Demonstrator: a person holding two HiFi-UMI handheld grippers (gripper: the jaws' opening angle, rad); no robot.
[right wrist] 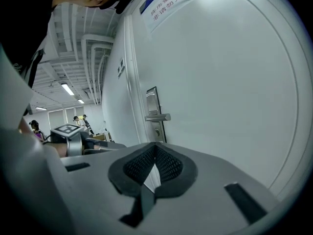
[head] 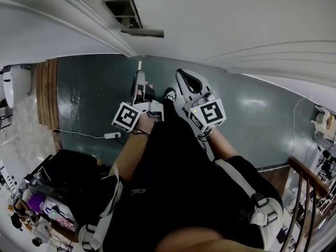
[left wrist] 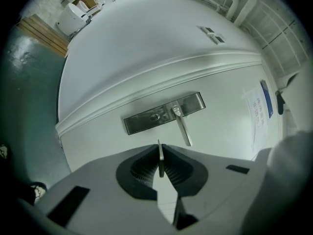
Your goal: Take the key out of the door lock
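Your left tool has a matt grey plastic shell and black ribbed pads that pinch a thin bare-metal key. Ahead of it, the door is smooth and white with a faint sheen. Its lock plate and lever are brushed metal. Beneath the tool, the floor is glossy dark green.

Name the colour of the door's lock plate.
The lock plate is dark metallic grey, clearest in the left gripper view.

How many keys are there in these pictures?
1. A thin silver metal key is clamped edge-on in the left tool, clear of the grey lock plate on the white door. The keyhole looks empty; no other key shows.
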